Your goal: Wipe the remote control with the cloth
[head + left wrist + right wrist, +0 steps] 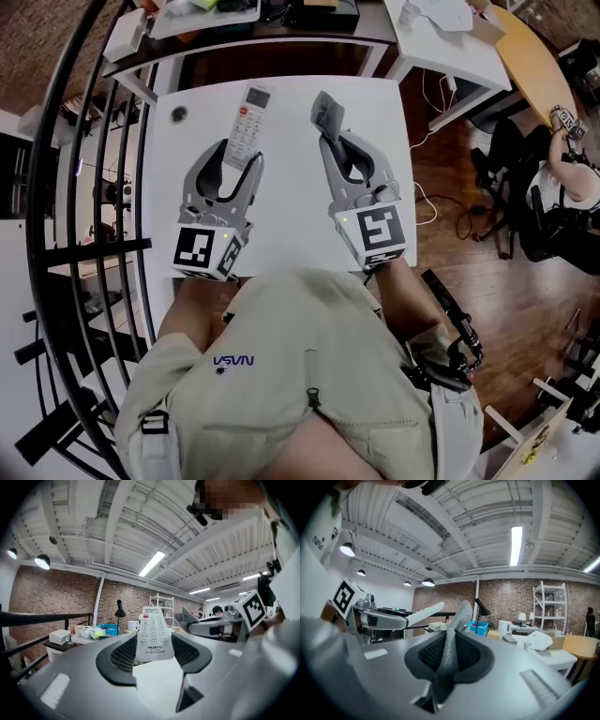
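A white remote control (248, 117) sticks out forward from my left gripper (238, 157), which is shut on its lower end over the white table (291, 216). In the left gripper view the remote (152, 632) lies face up between the two pads, buttons toward the camera. My right gripper (328, 142) is shut on a grey cloth (327, 112) that stands up out of the jaws. In the right gripper view the cloth (452, 644) is pinched in a fold, and the remote (426, 611) shows at the left. Both grippers are side by side, apart.
A small dark round thing (178, 114) lies at the table's far left corner. Cluttered desks (244, 23) stand beyond the table. A black railing (84, 187) runs along the left. A seated person (562, 183) is at the far right.
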Demonstrator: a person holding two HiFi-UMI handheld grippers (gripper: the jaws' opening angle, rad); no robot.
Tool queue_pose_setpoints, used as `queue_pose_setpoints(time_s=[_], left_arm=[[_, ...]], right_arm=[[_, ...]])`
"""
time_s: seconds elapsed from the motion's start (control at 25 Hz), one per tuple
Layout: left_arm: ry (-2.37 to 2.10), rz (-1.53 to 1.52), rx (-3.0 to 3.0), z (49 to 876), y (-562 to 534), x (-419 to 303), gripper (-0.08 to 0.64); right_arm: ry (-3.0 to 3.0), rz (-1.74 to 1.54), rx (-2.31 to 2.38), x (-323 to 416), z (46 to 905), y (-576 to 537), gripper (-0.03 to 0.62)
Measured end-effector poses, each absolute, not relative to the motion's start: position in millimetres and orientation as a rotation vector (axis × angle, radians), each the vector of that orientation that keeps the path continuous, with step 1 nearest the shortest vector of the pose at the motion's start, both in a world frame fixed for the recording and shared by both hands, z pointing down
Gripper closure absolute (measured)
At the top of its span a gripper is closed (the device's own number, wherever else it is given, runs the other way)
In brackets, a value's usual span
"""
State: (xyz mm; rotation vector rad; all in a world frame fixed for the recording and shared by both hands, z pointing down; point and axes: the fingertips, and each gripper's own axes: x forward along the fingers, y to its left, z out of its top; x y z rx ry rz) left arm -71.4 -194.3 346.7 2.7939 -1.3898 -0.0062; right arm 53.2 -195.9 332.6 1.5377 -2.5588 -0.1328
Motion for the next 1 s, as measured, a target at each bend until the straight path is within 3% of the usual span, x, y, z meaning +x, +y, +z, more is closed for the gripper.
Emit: queue_pose_setpoints(time_s=[1.0], left_arm=[[-1.499, 0.753, 2.543, 545, -234, -103, 0.319]], right_arm=[[-2.25, 0.272, 1.514, 97, 506, -224, 0.557]])
